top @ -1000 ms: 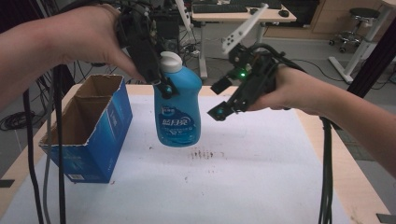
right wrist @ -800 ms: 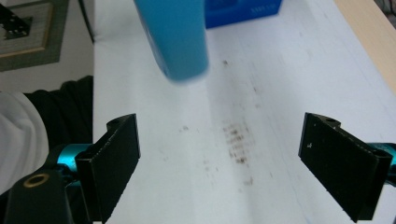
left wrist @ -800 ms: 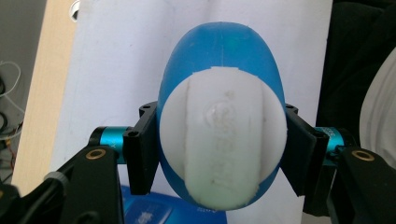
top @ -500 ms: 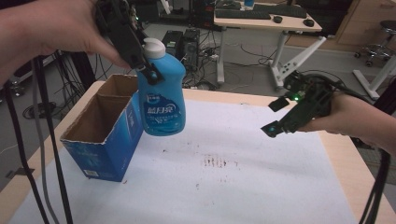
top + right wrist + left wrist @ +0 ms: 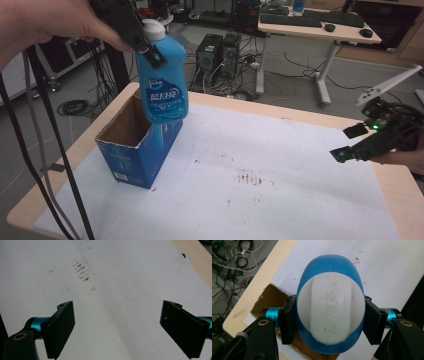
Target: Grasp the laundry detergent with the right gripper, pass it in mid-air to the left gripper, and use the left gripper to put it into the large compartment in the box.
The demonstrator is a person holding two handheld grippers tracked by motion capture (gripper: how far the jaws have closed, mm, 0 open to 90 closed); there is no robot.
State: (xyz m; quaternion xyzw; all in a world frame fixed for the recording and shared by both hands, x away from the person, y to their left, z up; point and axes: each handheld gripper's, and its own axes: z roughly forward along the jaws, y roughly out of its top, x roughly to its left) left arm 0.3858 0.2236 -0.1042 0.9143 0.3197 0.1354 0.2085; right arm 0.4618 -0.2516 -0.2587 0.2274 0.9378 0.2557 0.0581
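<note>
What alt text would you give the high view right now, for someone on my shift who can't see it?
The left hand-held gripper holds a blue detergent bottle with a white cap just above an open blue cardboard box at the left of a white-covered table. The right hand-held gripper hangs open and empty at the table's right edge.

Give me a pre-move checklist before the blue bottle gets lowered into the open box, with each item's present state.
1. Left claw clamped on the blue bottle below its white cap: ok.
2. Bottle hanging upright, cap up: ok.
3. Bottle above the mouth of the cardboard box: cannot tell; its base hangs by the far right corner.
4. Box standing with top flaps open: ok.
5. Box interior free of other items: cannot tell.
6. Right claw open, holding nothing, away from the box: ok.
</note>
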